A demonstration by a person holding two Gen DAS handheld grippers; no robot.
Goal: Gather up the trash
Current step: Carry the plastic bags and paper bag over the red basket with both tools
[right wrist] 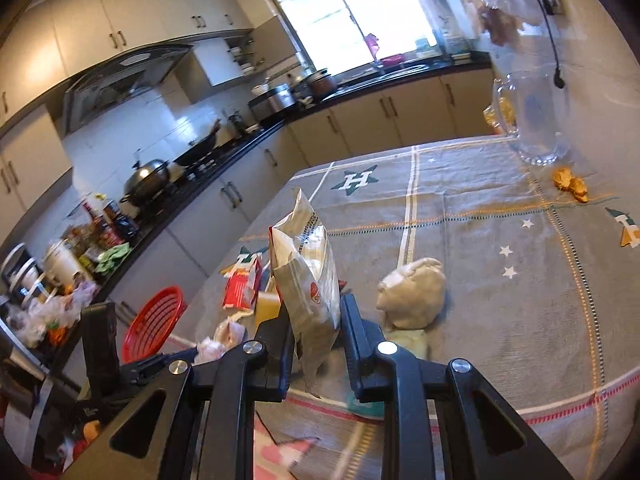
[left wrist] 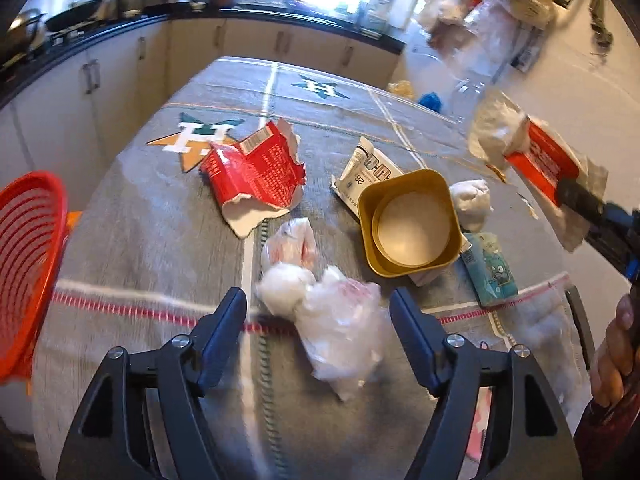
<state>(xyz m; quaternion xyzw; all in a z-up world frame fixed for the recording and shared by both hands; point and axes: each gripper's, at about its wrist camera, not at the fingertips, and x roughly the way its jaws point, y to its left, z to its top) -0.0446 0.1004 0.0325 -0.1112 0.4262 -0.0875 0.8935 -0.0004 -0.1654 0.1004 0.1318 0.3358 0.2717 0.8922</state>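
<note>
Spanning a crumpled clear plastic bag [left wrist: 340, 332], the left gripper [left wrist: 318, 312] has its jaws spread wide; the bag lies on the tablecloth [left wrist: 160, 240] between the fingers, and neither pad presses on it. A white wad of tissue [left wrist: 284, 286] touches the bag's far left end, and a second small plastic wrapper [left wrist: 290, 246] lies just beyond that.

Farther off on the table rest a torn red carton [left wrist: 256, 172], a white sachet [left wrist: 362, 168], a square gold cup [left wrist: 410, 222], a balled white tissue [left wrist: 470, 202] to the cup's right, and a teal packet [left wrist: 490, 268] nearer at right. A red mesh basket [left wrist: 28, 256] stands off the table's left edge.

The right gripper [right wrist: 316, 336] is clamped on a silver foil pouch [right wrist: 310, 280], held upright between the pads and clear of the cloth; in the left wrist view the same pouch shows its red face at the right, raised above the table. Just right of that gripper, a pale crumpled paper lump [right wrist: 414, 292] sits on the cloth. A clear glass jug [right wrist: 532, 116] stands at the table's far right corner, with small orange scraps [right wrist: 572, 186] close by it.
</note>
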